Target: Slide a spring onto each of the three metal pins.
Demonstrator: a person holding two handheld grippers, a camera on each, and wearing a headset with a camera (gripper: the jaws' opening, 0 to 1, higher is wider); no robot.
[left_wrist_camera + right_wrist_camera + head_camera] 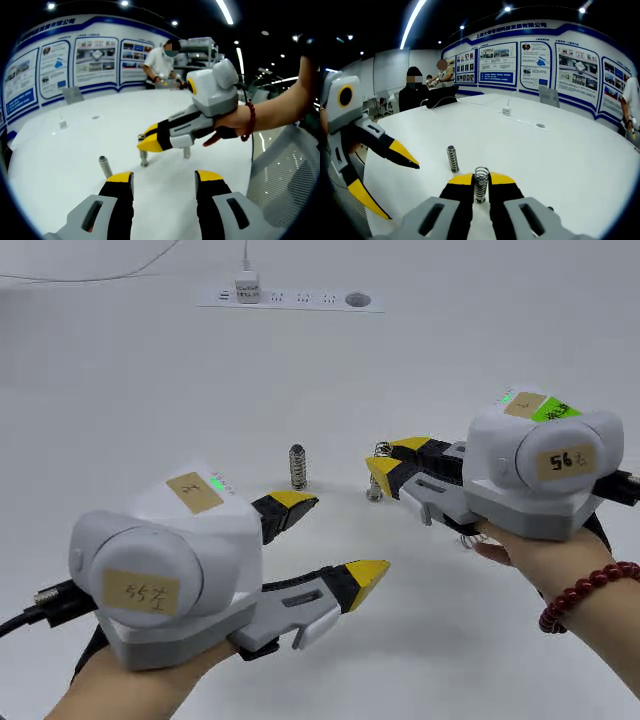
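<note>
One spring stands upright at the lower centre of the right gripper view. It is pinched between the yellow-tipped jaws of the right gripper.

In the left gripper view, that gripper reaches in from the right of the frame. Its tips hold the spring just above a bare pin near the centre. Whether spring and pin touch cannot be told.

A second spring is already on another pin. This pin stands upright at the centre of the head view, to the left of the right gripper's tips and apart from them. A third pin shows in the left gripper view, right of the bare pin and partly behind the right gripper. It is too small to tell whether it carries a spring. That makes three pins and two springs that can be counted.

The left gripper is at the lower left of the head view. Its two jaws are spread wide with nothing between them, and their tips point toward the pins.

All of this is on a plain white surface. At the top edge of the head view lies one white power strip with one charger plugged into it. A red bead bracelet circles the wrist behind the right gripper, at the right edge of that view.
</note>
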